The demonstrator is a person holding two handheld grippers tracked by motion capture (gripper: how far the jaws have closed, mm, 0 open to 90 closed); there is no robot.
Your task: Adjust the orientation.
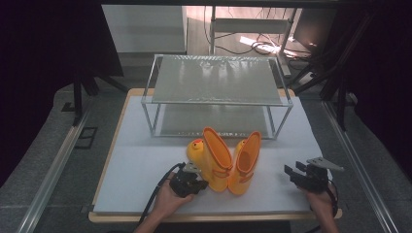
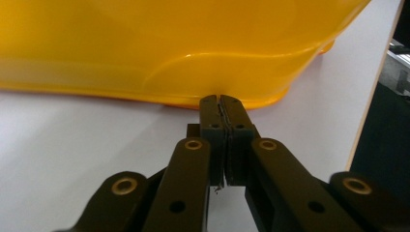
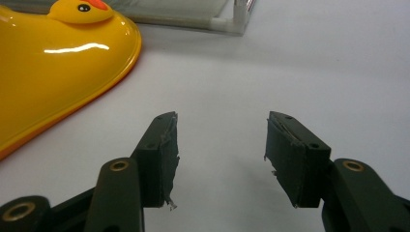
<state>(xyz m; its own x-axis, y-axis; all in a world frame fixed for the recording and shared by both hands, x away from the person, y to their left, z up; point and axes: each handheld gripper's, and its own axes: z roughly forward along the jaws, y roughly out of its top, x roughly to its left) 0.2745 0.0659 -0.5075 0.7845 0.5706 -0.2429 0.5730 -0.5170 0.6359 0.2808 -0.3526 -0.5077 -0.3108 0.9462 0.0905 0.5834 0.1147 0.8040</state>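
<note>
Two yellow rubber boots with duck faces stand side by side on the white table top (image 1: 141,170): a left boot (image 1: 214,158) and a right boot (image 1: 245,165). My left gripper (image 1: 204,184) is low at the left boot's heel side. In the left gripper view, my left gripper (image 2: 222,99) has its pads pressed together with nothing visible between them, and its tips touch the bottom edge of the boot (image 2: 169,43). My right gripper (image 1: 292,171) rests to the right of the boots. In its own view, my right gripper (image 3: 222,130) is open and empty over bare table, with a boot (image 3: 53,63) at the left.
A two-level metal rack (image 1: 216,102) with grey shelves stands behind the boots at the table's middle; its corner post (image 3: 232,23) is seen in the right gripper view. Dark curtains and cables lie beyond the table. The table's front edge runs just below both hands.
</note>
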